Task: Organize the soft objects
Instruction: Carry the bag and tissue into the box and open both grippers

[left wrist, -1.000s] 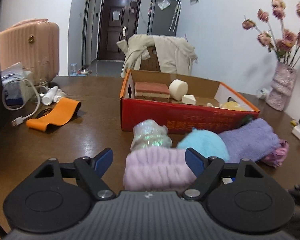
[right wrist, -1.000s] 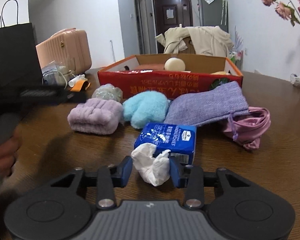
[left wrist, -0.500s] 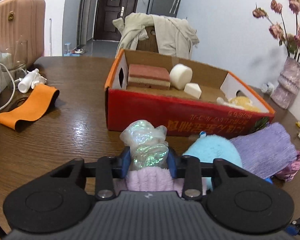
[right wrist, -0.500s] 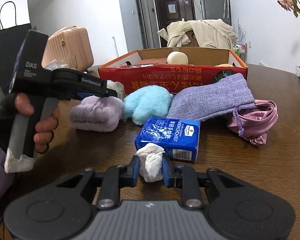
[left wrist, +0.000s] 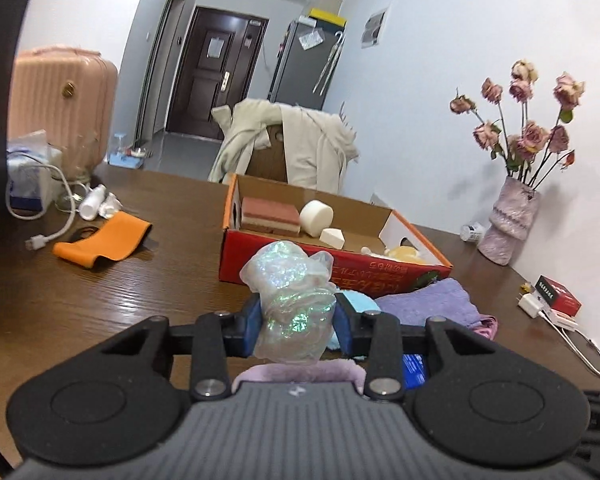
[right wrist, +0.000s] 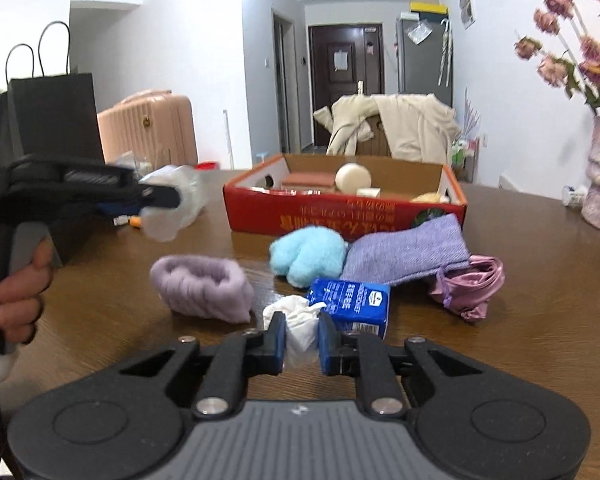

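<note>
My left gripper (left wrist: 296, 322) is shut on an iridescent crinkled plastic bundle (left wrist: 290, 300) and holds it above the table; it also shows in the right wrist view (right wrist: 172, 204). My right gripper (right wrist: 302, 342) is shut on the white tissue (right wrist: 296, 320) sticking out of a blue tissue pack (right wrist: 350, 306). On the table lie a lilac fluffy band (right wrist: 202, 290), a light-blue plush (right wrist: 308, 254), a purple cloth pouch (right wrist: 408, 250) and a pink satin pouch (right wrist: 470, 290). Behind them stands the open red cardboard box (left wrist: 312, 270) with sponges inside.
An orange band (left wrist: 102, 242), a white cable (left wrist: 50, 216) and a pink suitcase (left wrist: 60, 104) are at the left. A vase of dried roses (left wrist: 508, 222), a white charger (left wrist: 534, 304) and a red box (left wrist: 560, 292) are at the right. A black paper bag (right wrist: 54, 116) stands far left.
My left gripper closed on the iridescent bundle and lifted it off the table above the lilac band. My right gripper tightened on the tissue and rose slightly with it.
</note>
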The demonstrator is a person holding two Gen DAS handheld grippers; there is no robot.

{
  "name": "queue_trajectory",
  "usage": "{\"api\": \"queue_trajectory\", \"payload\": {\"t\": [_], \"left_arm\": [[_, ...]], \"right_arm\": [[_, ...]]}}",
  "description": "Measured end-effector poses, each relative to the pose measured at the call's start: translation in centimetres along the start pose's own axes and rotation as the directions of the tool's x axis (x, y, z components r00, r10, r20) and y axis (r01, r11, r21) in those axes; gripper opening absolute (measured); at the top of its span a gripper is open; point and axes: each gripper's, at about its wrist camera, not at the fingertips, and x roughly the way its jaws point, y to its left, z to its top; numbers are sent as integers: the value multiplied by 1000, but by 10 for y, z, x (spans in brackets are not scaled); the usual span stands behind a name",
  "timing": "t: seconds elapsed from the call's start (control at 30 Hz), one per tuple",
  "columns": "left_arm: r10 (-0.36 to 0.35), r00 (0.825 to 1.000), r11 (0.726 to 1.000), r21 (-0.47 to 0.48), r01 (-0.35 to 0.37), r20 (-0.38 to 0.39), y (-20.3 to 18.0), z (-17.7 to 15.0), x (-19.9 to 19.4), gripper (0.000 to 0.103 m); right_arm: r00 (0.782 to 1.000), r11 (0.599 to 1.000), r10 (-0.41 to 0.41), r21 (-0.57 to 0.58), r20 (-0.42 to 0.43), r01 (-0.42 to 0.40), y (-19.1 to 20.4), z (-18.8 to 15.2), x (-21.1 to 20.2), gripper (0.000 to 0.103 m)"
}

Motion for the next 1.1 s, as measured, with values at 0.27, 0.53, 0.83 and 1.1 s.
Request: {"api": "queue_trajectory", "payload": {"t": [0.27, 0.53, 0.83, 1.1], "left_arm": [[-21, 999, 1000, 9, 20, 50, 3, 12, -23, 37], [-77, 994, 996, 60, 72, 78, 0, 64, 1, 37], [-29, 998, 988, 147, 37, -55, 8, 137, 123, 38], [89, 973, 975, 218, -41, -214, 23, 123, 239, 41]], "right_arm": [[998, 999, -40, -10, 52, 40, 3, 13, -17, 16], [988, 999, -43, -13, 148, 46, -32, 84, -15, 16], [997, 1000, 28, -13, 76, -27, -111, 221, 83, 16], [986, 998, -59, 0, -155, 60, -160, 253, 255, 16]]}}
